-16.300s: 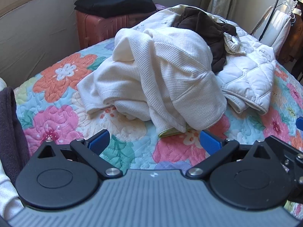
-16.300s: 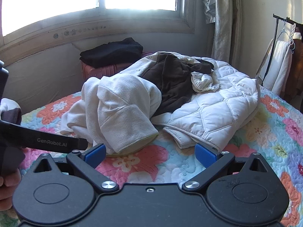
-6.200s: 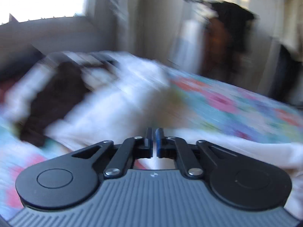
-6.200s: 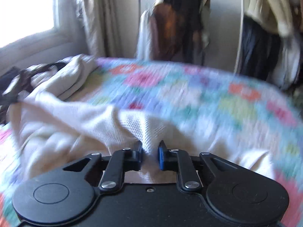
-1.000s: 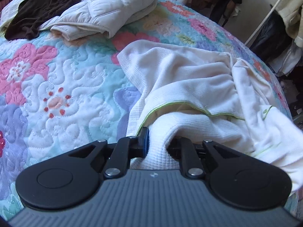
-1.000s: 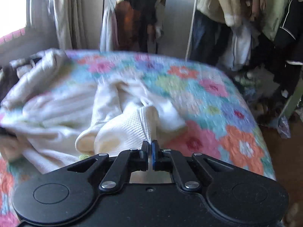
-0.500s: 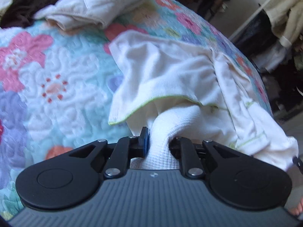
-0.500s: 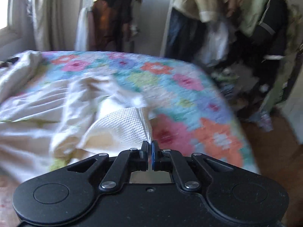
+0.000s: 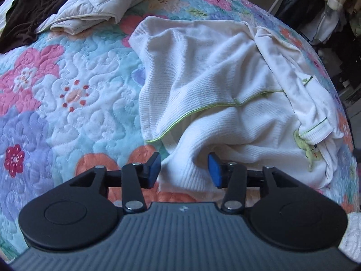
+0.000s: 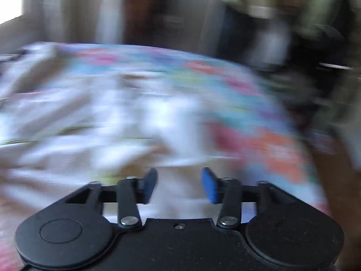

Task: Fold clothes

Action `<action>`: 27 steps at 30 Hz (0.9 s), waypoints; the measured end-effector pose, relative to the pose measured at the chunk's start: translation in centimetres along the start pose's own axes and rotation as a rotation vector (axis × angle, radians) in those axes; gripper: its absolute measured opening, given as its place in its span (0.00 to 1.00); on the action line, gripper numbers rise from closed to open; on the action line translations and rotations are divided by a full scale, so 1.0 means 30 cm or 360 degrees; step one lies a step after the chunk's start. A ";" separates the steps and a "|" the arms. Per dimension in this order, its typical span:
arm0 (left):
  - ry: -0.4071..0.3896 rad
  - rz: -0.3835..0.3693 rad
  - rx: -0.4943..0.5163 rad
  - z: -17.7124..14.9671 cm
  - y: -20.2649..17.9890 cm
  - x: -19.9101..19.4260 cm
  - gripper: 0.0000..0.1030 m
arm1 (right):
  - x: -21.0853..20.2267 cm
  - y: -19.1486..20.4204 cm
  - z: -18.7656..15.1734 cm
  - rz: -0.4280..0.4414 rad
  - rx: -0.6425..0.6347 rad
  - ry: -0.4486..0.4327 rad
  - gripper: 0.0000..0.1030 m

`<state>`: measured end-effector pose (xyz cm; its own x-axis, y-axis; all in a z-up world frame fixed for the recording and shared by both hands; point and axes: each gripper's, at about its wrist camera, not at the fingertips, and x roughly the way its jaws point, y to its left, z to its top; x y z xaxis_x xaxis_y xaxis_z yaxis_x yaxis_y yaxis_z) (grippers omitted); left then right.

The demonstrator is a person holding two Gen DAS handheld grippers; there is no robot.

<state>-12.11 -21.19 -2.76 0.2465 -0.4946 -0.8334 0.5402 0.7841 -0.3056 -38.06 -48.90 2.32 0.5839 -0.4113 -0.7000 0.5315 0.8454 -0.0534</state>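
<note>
A cream waffle-knit garment with thin green piping lies crumpled on the floral quilt. My left gripper is open, its blue pads on either side of a ribbed cuff of the garment, not pinching it. The right wrist view is heavily motion-blurred. My right gripper is open over pale cloth of the same garment, holding nothing.
A white quilted jacket and a dark brown garment lie at the far left of the bed. Hanging clothes on a rack stand beyond the bed's right edge. The bed edge and floor lie at the right.
Both grippers have opened and let go of the cream garment, which now lies on the quilt. The right gripper is moving fast; its view has turned blurry.
</note>
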 end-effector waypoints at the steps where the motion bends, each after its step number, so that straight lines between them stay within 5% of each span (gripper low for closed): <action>1: 0.0005 0.0001 -0.0009 -0.009 0.008 -0.003 0.46 | 0.009 0.051 -0.008 0.0168 -0.0028 0.0015 0.53; 6: 0.0071 -0.0048 0.0037 -0.029 -0.015 0.015 0.54 | 0.111 0.313 -0.073 0.0604 -0.0281 0.0070 0.53; 11: 0.0076 -0.0190 0.0156 -0.044 -0.072 0.026 0.71 | 0.153 0.516 -0.149 0.0639 -0.0655 0.0048 0.53; 16: 0.0183 -0.0054 0.0157 -0.046 -0.070 0.131 0.76 | 0.208 0.581 -0.209 0.0439 -0.0913 0.0017 0.54; 17: 0.0193 -0.0026 0.0146 -0.047 -0.066 0.152 0.72 | 0.226 0.585 -0.210 0.0416 -0.0934 0.0019 0.50; 18: 0.0182 0.0013 0.0141 -0.047 -0.063 0.163 0.51 | 0.241 0.585 -0.206 0.0409 -0.0939 0.0021 0.40; 19: 0.0161 0.0056 0.0155 -0.046 -0.065 0.161 0.30 | 0.243 0.576 -0.192 0.0435 -0.0904 0.0016 0.04; 20: 0.0129 0.0073 0.0175 -0.041 -0.066 0.149 0.18 | 0.235 0.560 -0.172 0.0461 -0.0845 -0.0004 0.05; 23: -0.0016 -0.0131 0.0067 -0.021 -0.030 0.049 0.17 | 0.148 0.472 -0.098 0.0589 -0.0566 -0.0170 0.05; 27: -0.0257 -0.0419 0.0034 -0.008 -0.002 -0.150 0.16 | 0.038 0.268 -0.024 0.0926 -0.0111 -0.0228 0.05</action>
<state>-13.44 -18.90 0.90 0.2197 -0.7342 -0.6424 0.6189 0.6139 -0.4900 -33.57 -42.31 0.58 0.8462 0.0879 -0.5256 0.0612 0.9638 0.2597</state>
